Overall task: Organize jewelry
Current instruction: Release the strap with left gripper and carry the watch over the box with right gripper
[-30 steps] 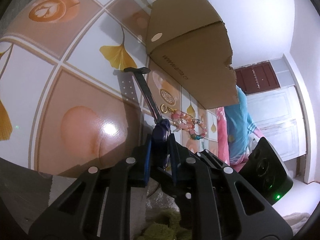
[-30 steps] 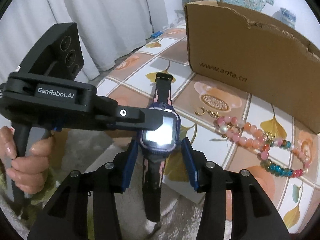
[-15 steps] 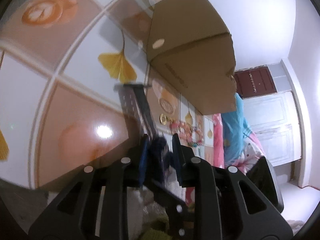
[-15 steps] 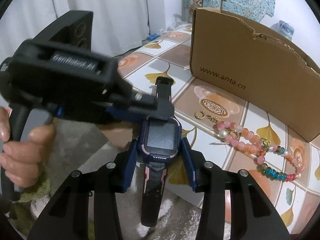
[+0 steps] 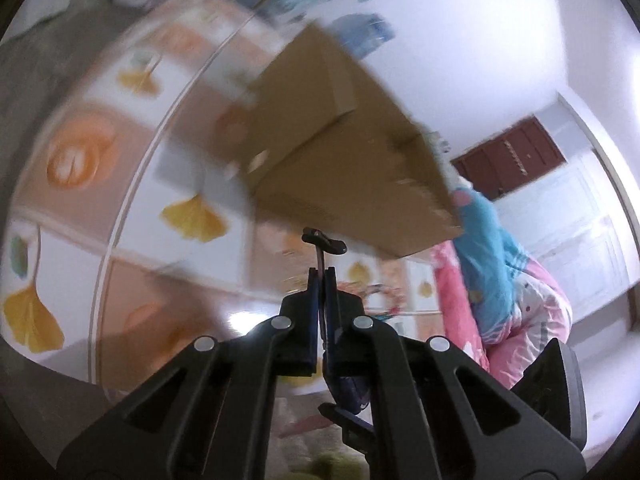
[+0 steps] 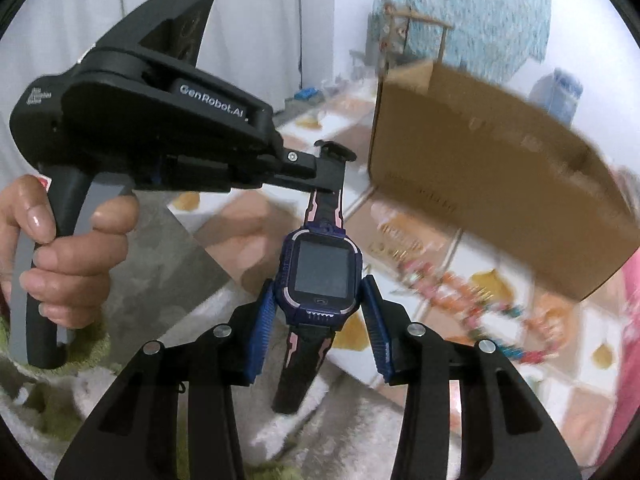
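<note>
The right gripper (image 6: 318,304) is holding the smartwatch (image 6: 318,276) by the two sides of its case, the blue fingers (image 6: 264,316) pressing on it at a middle width. The left gripper (image 6: 326,174) is closed narrow on the far strap (image 6: 325,204), near the strap's end; in the left wrist view its fingers (image 5: 313,284) are almost together with the thin strap edge (image 5: 320,258) between them. So both hands are carrying one watch above the surface (image 6: 500,360), and its long axis is running from the right fingers away toward the cardboard box (image 6: 500,196).

The box is lying just beyond the far strap end and a little to the right of it, with its open top higher than the watch. I judge the coming move must lift the watch over the near wall of the box. What is inside the box, I cannot tell. A bead bracelet (image 6: 460,300), blurred, is lying on the surface in front of the box, outside it.
</note>
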A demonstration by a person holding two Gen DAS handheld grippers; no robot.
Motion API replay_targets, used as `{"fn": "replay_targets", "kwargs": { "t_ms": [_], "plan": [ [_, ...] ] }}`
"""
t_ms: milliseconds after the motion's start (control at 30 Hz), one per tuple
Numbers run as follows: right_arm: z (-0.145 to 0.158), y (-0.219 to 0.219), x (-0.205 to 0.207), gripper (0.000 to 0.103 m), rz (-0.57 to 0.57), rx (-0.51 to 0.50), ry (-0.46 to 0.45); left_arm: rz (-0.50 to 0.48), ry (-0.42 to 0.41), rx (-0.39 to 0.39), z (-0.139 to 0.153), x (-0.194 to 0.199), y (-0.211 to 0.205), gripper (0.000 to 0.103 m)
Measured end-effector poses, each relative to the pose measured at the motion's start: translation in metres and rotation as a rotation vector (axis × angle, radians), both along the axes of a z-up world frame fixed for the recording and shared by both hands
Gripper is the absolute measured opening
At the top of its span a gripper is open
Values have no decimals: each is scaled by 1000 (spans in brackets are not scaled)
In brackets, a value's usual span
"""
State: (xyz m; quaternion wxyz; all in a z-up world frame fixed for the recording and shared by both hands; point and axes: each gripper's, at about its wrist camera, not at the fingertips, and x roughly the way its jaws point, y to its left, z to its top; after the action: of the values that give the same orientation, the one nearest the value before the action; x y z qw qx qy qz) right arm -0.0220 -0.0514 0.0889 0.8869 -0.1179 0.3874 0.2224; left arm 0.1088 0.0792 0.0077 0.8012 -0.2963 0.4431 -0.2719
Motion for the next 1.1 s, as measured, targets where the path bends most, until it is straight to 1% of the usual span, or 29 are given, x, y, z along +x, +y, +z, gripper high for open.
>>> {"fn": "replay_targets", "kwargs": {
  "t_ms": [33,133,167,200,233,267,333,367,400,433,467,533,600,667,733,767,867,933,1000,1100],
  "plan": [
    [13,-3,-2,42,3,-8,-26,-6,-24,2,10,-1,-2,2],
    [51,-11,-1,42,16,-55,-122,-44,-166,21,66,-1,-15,2],
    [68,-15,1,42,24,-88,-171,-55,-208,19,83,2,-20,2],
    [86,-19,4,42,35,-126,-228,-63,-238,16,95,3,-24,2],
    [97,-22,6,42,42,-152,-262,-76,-282,11,113,7,-27,2],
    [116,-28,14,42,56,-200,-319,-91,-333,7,134,14,-31,2],
    [134,-33,27,42,77,-269,-379,-104,-384,0,157,25,-41,2],
    [144,-37,41,42,95,-334,-422,-110,-412,-5,170,36,-47,2],
    [147,-41,50,42,110,-369,-440,-110,-428,-5,177,45,-50,2],
    [149,-45,66,42,135,-425,-458,-110,-437,-7,182,54,-53,2],
    [148,-47,76,42,153,-460,-463,-108,-438,-5,186,66,-56,2],
    [141,-54,102,42,211,-518,-456,-98,-425,13,183,90,-63,2],
    [125,-61,139,42,283,-548,-414,-85,-398,48,171,114,-73,2],
    [106,-67,166,42,345,-569,-364,-77,-354,83,151,136,-77,2],
    [83,-68,189,42,421,-602,-325,-65,-285,106,126,158,-78,2],
    [74,-66,194,42,446,-612,-306,-60,-260,113,118,168,-75,2],
    [44,-63,228,42,536,-622,-232,-40,-183,144,87,192,-71,2],
    [23,-58,248,42,595,-623,-197,-32,-147,171,73,200,-69,3],
    [8,-52,260,42,638,-633,-196,-19,-125,202,64,206,-65,3],
    [-17,-44,274,42,688,-684,-169,4,-109,232,56,209,-56,4]
  ]
}}
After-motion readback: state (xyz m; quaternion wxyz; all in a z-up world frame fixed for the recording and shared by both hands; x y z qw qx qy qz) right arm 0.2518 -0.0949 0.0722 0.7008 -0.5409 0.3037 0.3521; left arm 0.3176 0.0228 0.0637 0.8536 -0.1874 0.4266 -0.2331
